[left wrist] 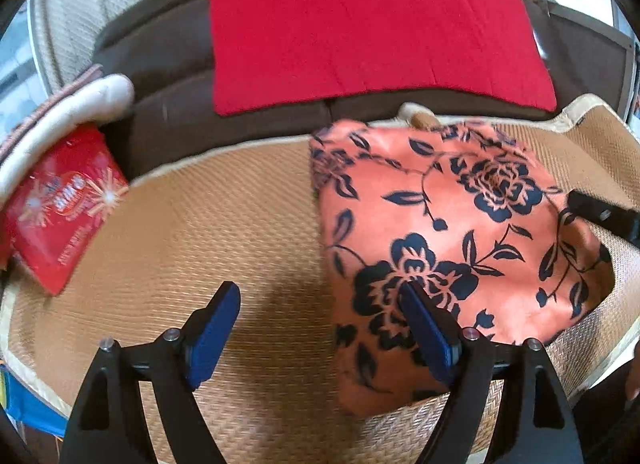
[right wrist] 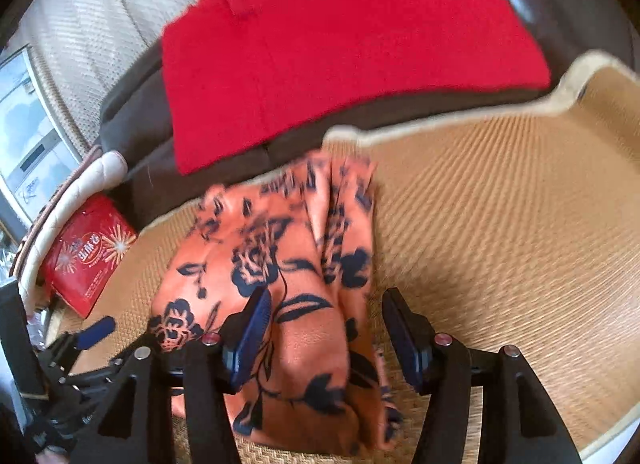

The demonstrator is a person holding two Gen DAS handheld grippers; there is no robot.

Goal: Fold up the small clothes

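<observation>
An orange garment with dark blue flowers lies folded on a woven straw mat. It also shows in the right wrist view. My left gripper is open and empty, just above the mat, with its right finger over the garment's left edge. My right gripper is open and empty, straddling the garment's near right part. The left gripper shows at the lower left of the right wrist view. The right gripper's black tip shows at the garment's right edge in the left wrist view.
A red folded cloth lies on a brown sofa behind the mat, also in the right wrist view. A red printed packet and a cream cushion sit at the left. The mat's cream border curls up.
</observation>
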